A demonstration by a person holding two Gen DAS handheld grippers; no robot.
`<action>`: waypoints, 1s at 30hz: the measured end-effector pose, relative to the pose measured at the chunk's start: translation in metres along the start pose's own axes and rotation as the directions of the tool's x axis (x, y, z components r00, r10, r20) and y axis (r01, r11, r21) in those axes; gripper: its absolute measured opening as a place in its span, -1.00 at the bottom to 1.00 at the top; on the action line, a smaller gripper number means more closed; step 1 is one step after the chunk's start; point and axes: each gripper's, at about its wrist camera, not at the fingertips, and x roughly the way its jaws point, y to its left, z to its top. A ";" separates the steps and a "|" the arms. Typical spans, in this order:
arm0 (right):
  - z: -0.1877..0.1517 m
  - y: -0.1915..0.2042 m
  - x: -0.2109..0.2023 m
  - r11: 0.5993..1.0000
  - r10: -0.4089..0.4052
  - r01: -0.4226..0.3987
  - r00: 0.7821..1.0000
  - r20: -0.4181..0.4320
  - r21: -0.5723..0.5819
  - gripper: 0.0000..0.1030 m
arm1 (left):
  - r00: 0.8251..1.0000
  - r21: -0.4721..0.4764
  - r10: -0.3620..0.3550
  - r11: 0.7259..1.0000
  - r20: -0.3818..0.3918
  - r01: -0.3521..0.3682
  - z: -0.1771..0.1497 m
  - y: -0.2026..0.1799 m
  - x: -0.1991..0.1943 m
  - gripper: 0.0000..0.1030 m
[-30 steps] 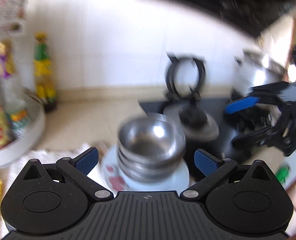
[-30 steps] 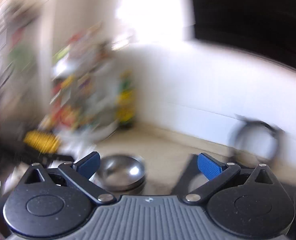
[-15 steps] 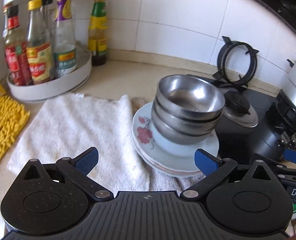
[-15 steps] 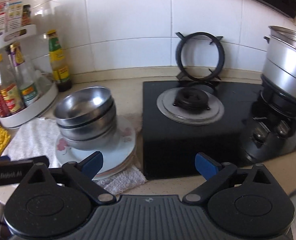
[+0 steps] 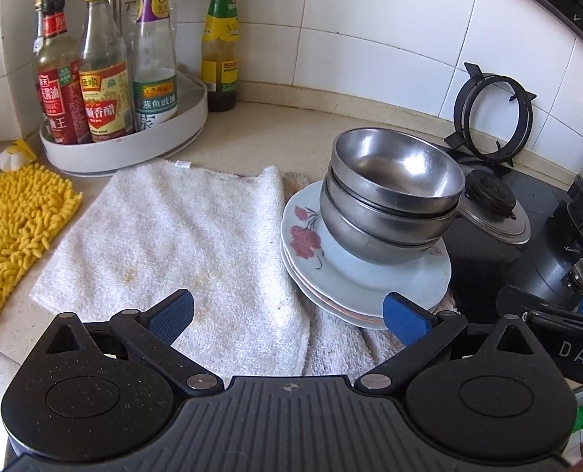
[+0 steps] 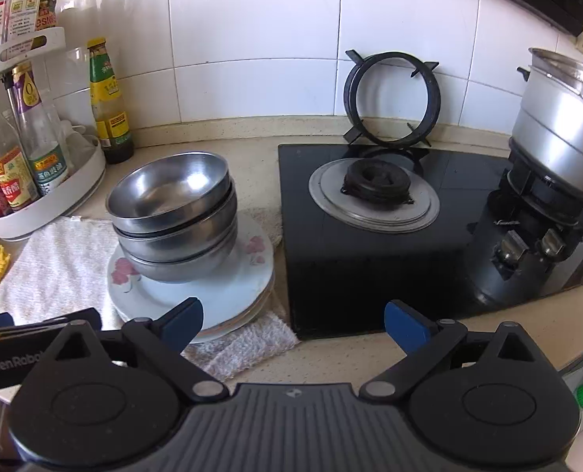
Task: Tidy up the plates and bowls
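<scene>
Left wrist view: left gripper point(image 5: 287, 314) hanging over white towel point(image 5: 181, 236), fingers spread wide, holding nothing. Right gripper point(image 6: 293, 322) also spread wide, holding nothing, hanging just in front of plates. Three steel bowls point(image 5: 389, 192) sitting stacked on flower plates point(image 5: 354, 279). Plates lying on towel, just left of black stove point(image 6: 370, 259). Sauce bottles point(image 5: 106, 74) standing behind towel.

So the counter point(image 5: 291, 133) is a speckled beige stone top running along a white tiled wall, and lying right on it there's a white towel point(image 5: 181, 236), a yellow shaggy mat point(image 5: 12, 232) off to the left, a round white bottle rack point(image 5: 134, 141), a lone sauce bottle point(image 5: 220, 43) by the wall and the black glass hob point(image 6: 370, 267). The stack of plates point(image 6: 228, 291) sits on the towel's right end, just beside the hob.
</scene>
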 end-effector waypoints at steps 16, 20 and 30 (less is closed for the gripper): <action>-0.004 -0.002 -0.003 1.000 -0.005 0.006 1.000 -0.026 0.031 0.96 | 0.999 0.028 0.036 0.999 -0.005 -0.036 -0.002 -0.006 -0.001 0.99; -0.006 0.000 -0.004 1.000 0.000 0.000 1.000 -0.030 0.027 0.96 | 0.999 0.052 0.054 0.997 -0.004 -0.054 -0.002 -0.009 -0.001 0.99; -0.006 0.002 -0.002 1.000 0.008 -0.007 0.999 -0.040 0.023 0.96 | 0.996 0.080 0.088 0.993 -0.001 -0.088 -0.003 -0.010 -0.002 0.95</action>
